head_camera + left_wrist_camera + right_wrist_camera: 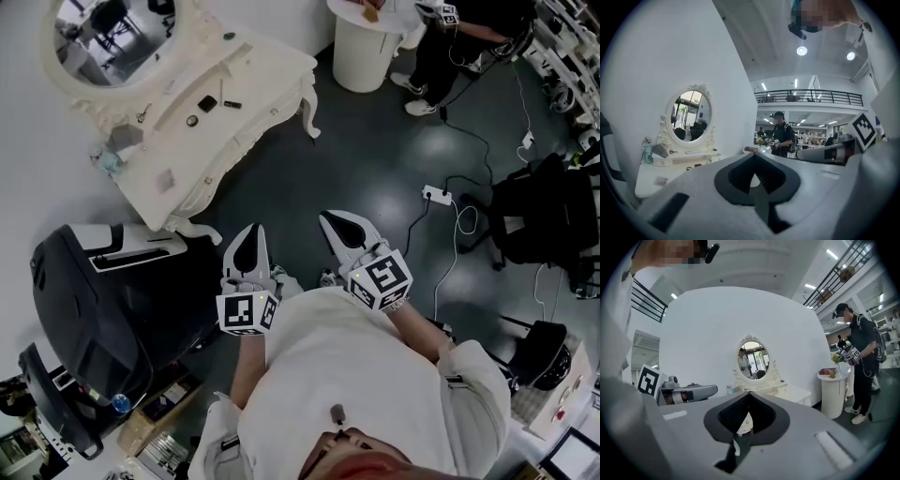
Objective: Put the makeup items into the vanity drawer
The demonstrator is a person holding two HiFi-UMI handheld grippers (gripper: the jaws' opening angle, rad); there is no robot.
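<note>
The cream vanity (244, 89) with its oval mirror (112, 28) stands at the upper left, well away from both grippers. On its top lie small dark makeup items (206, 103), a round one (192, 120) and a pale bottle (108, 161). My left gripper (251, 228) and right gripper (330, 217) are side by side in front of my chest, both shut and holding nothing. In the left gripper view the left gripper (754, 154) points past the vanity (670, 171). From the right gripper view, the right gripper (749, 393) points at the distant vanity (761, 385).
A large black machine (103, 300) stands at the left, next to the vanity. A round white pedestal table (366, 47) with a person (459, 37) beside it is at the top. A power strip (438, 195) with cables and a black bag (544, 220) lie on the dark floor at the right.
</note>
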